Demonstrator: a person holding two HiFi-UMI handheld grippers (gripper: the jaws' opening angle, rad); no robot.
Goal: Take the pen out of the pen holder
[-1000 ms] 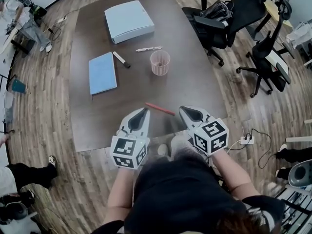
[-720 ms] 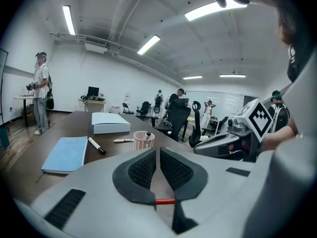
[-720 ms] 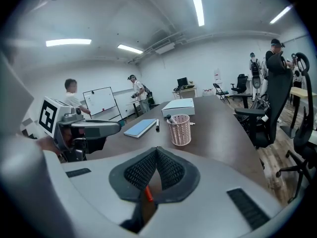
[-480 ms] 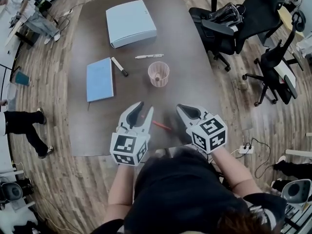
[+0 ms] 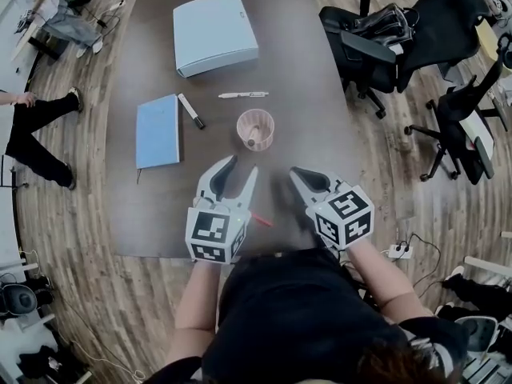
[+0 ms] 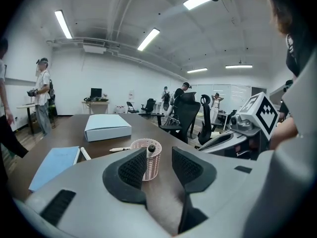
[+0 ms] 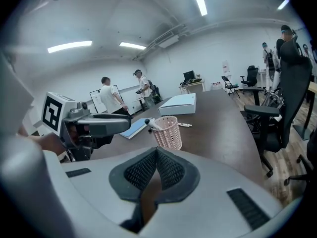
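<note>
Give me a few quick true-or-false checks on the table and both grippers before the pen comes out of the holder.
1. A pen stands in the pink mesh holder. True.
2. The blue notebook lies on top of the white box. False: it lies flat on the table, apart from the box.
3. The right gripper has its jaws together with nothing between them. True.
4. The left gripper holds a pen. False: its jaws are opening and nothing is between them.
5. The red pen is in the holder. False: it lies on the table beside the left gripper.
</note>
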